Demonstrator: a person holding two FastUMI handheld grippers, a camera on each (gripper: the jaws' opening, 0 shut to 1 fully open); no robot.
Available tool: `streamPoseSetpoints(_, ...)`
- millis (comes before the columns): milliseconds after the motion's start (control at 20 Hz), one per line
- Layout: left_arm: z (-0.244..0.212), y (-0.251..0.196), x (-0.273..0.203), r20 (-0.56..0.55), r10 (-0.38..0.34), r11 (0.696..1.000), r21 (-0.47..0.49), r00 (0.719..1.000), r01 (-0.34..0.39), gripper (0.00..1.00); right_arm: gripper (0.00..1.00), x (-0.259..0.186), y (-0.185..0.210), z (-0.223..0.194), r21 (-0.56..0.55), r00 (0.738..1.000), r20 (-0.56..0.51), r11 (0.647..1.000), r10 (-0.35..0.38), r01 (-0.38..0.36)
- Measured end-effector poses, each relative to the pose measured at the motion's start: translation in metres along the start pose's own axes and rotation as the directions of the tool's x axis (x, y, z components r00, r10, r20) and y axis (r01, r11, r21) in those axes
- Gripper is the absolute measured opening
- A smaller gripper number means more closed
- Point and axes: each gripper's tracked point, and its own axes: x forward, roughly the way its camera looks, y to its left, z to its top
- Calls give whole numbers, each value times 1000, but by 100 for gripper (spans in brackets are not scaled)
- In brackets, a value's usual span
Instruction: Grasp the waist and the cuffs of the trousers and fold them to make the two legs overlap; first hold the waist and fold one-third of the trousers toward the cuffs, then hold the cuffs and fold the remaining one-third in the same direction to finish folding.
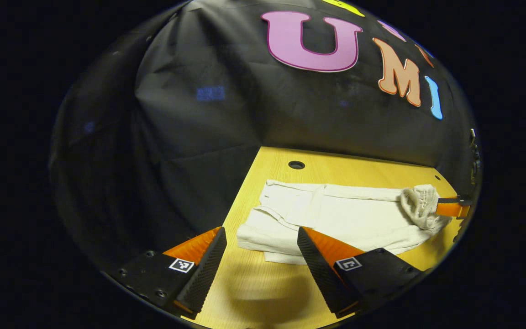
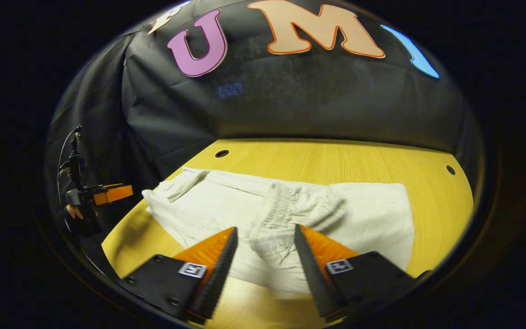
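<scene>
A: Why do the trousers (image 1: 336, 219) lie lengthwise on the worktop (image 1: 263, 292)?
B: Legs seem already overlapped. Left tongs (image 1: 261, 256) gape above the near end; right tongs (image 2: 265, 256) stand apart around the gathered waist (image 2: 286, 214), probably ready to fold.
A: Any labels?
B: None legible; just square markers.

I can't read any label, brand or number here. My grippers' small square markers (image 1: 181, 265) carry only coded patterns.
</scene>
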Motion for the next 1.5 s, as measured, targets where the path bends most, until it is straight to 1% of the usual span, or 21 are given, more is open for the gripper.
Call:
streamPoseSetpoints(50, -7, -1, 10, -16, -14, 1000, -14, 1000, 14, 95, 96, -8, 4, -5, 11, 1000, -1, 1000, -13, 13)
streamPoseSetpoints(100, -11, -1, 17, -21, -27, 999, -29, 999, 26, 94, 91, -14, 5, -9, 15, 1000, -9, 1000, -24, 24)
streamPoseSetpoints(150, -16, -1, 23, -30, -34, 998, -44, 999, 33, 95, 96, -18, 5, -10, 13, 999, -14, 999, -33, 33)
streamPoseSetpoints(250, -29, -4, 35, -66, -51, 996, -78, 997, 46, 95, 96, -20, 3, -12, 0, 998, -21, 999, -53, 53)
streamPoseSetpoints(350, -46, -8, 47, -115, -56, 991, -125, 992, 41, 96, 96, -27, -1, -9, -3, 997, -20, 997, -78, 78)
streamPoseSetpoints(400, -48, -7, 47, -116, -47, 992, -126, 992, 32, 95, 96, -29, -2, -7, 1, 996, -17, 996, -85, 85)
streamPoseSetpoints(500, -43, -10, 52, -91, -58, 992, -118, 994, 47, 96, 96, -34, -4, -6, 9, 995, -10, 995, -98, 98)
streamPoseSetpoints(600, -50, -10, 52, -126, -39, 995, -92, 991, 27, 96, 96, -37, -8, -6, 7, 994, -10, 994, -112, 112)
streamPoseSetpoints(700, -47, -12, 55, -116, -28, 996, -86, 993, 18, 96, 96, -41, -13, -8, 9, 992, -15, 992, -124, 124)
streamPoseSetpoints(750, -48, -12, 58, -127, -20, 997, -78, 992, 10, 91, 96, -42, -14, -11, 13, 992, -22, 992, -127, 127)
streamPoseSetpoints(800, -50, -9, 58, -133, -1, 998, -68, 991, -8, 78, 96, -43, -15, -13, 14, 991, -26, 991, -129, 130)
streamPoseSetpoints(850, -50, -5, 57, -134, 21, 998, -63, 991, -30, 70, 96, -42, -16, -15, 16, 991, -29, 991, -131, 131)
streamPoseSetpoints(900, -48, -4, 58, -129, 26, 997, -64, 991, -34, 57, 96, -42, -16, -15, 20, 991, -32, 991, -131, 131)
streamPoseSetpoints(950, -48, -6, 59, -120, 9, 997, -76, 993, -18, 43, 96, -43, -17, -16, 24, 991, -32, 991, -129, 130)
streamPoseSetpoints(1000, -46, -13, 59, -112, -4, 995, -104, 994, -8, 27, 96, -43, -17, -15, 23, 991, -31, 991, -128, 129)
streamPoseSetpoints(1050, -47, -15, 61, -107, -2, 992, -124, 994, -12, 11, 96, -43, -18, -15, 21, 991, -30, 991, -128, 129)
streamPoseSetpoints(1100, -46, -16, 62, -102, -2, 989, -146, 995, -13, 4, 96, -45, -20, -14, 19, 992, -28, 992, -127, 127)
streamPoseSetpoints(1200, -45, -22, 62, -99, -27, 983, -181, 995, 9, 0, 96, -47, -23, -13, 17, 992, -25, 992, -127, 127)
streamPoseSetpoints(1300, -44, -36, 57, -102, -93, 964, -258, 990, 64, 0, 96, -52, -29, -13, 19, 992, -19, 992, -127, 127)
streamPoseSetpoints(1400, -29, -36, 55, -57, -94, 952, -298, 994, 73, 0, 96, -59, -38, -12, 23, 992, -12, 992, -128, 128)
streamPoseSetpoints(1500, 3, -41, 45, 11, -87, 956, -282, 996, 87, 0, 96, -68, -51, -8, 37, 992, 4, 991, -126, 126)
